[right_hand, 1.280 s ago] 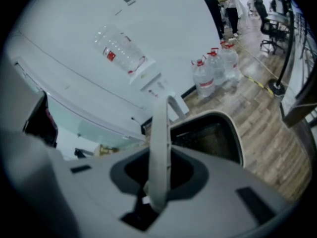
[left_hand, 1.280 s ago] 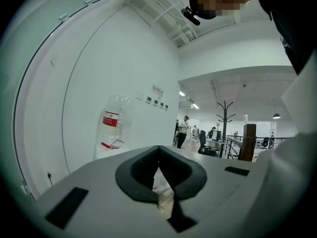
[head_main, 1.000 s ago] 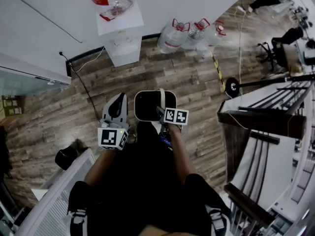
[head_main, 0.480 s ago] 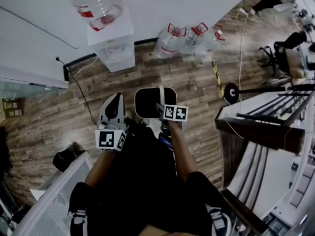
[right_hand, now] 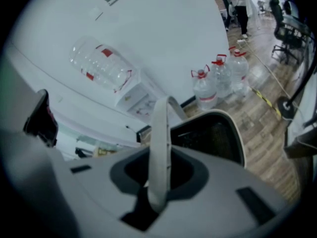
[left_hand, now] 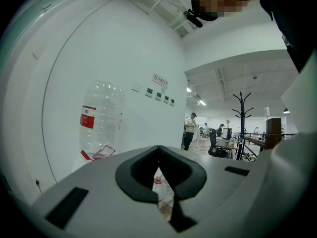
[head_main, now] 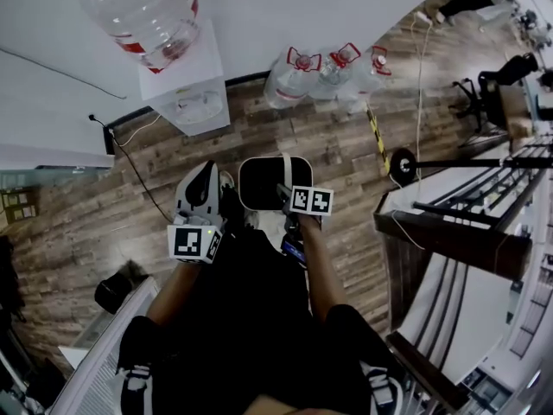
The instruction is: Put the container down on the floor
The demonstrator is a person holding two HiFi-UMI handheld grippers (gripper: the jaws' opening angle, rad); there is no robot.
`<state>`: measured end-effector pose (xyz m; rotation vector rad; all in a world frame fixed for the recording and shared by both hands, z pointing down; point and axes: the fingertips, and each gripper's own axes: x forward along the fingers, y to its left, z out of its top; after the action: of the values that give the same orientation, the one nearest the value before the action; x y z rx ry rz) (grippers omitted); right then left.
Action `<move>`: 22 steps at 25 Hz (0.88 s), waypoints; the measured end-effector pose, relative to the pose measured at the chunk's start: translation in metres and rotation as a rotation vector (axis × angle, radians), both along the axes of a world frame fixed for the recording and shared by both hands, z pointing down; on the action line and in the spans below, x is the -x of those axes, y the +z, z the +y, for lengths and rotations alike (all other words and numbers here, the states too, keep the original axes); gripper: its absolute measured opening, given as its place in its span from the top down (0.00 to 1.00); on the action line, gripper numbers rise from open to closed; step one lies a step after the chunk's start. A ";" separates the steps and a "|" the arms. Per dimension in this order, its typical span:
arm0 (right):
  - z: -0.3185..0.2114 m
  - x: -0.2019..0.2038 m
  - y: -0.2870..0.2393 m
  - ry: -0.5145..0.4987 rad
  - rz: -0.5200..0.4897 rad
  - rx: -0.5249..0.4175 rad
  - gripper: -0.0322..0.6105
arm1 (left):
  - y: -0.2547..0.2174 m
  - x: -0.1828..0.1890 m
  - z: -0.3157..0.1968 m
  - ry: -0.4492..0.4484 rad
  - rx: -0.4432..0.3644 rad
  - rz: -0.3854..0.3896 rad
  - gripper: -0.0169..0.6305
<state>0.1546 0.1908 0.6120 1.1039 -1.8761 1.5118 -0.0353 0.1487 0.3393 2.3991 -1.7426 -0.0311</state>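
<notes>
Walking has brought the water dispenser (head_main: 186, 85) nearer. The right gripper (head_main: 285, 195) pinches the white handle (right_hand: 159, 152) in its jaws. The container (head_main: 259, 184) hangs mid-frame above the floor (head_main: 337, 145). The left gripper (head_main: 207, 173) beside it is closed and empty.

The floor (head_main: 328, 145) is matt wood-grain plank, the bottles (head_main: 298, 80) clear glossy plastic, the container handle (right_hand: 159, 148) smooth plastic.

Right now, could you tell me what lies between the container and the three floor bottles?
Only bare floor separates container and bottles, seen in the head view.
</notes>
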 end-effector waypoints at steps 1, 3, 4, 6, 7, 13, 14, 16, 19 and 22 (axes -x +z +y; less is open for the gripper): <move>-0.006 -0.001 0.002 0.001 0.002 0.005 0.82 | 0.002 -0.001 -0.010 0.008 0.002 -0.001 0.93; -0.021 -0.003 0.005 -0.001 0.009 0.012 0.82 | 0.006 -0.003 -0.031 0.025 0.002 -0.002 0.93; -0.029 -0.002 0.006 -0.002 0.010 0.014 0.82 | 0.007 -0.002 -0.042 0.030 0.005 -0.002 0.93; -0.043 -0.001 0.009 0.001 0.008 0.019 0.82 | 0.006 0.000 -0.063 0.035 0.012 0.001 0.93; -0.050 -0.001 0.010 0.003 0.009 0.022 0.82 | 0.006 0.002 -0.074 0.038 0.012 0.004 0.93; -0.100 0.002 0.015 0.011 0.011 0.028 0.82 | 0.007 0.007 -0.133 0.065 0.002 0.009 0.93; -0.108 0.002 0.017 0.013 0.010 0.028 0.82 | 0.007 0.009 -0.140 0.067 0.002 0.007 0.93; -0.126 0.003 0.020 0.014 0.008 0.030 0.82 | 0.007 0.011 -0.153 0.067 0.004 0.003 0.93; -0.149 0.005 0.021 0.002 0.013 0.028 0.82 | 0.005 0.013 -0.168 0.055 0.004 0.003 0.93; -0.174 0.006 0.024 -0.020 0.015 0.027 0.82 | 0.008 0.013 -0.184 0.039 0.008 -0.006 0.93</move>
<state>0.1481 0.0172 0.6365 1.0782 -1.8459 1.5091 -0.0480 -0.0349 0.3471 2.4296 -1.6941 -0.0122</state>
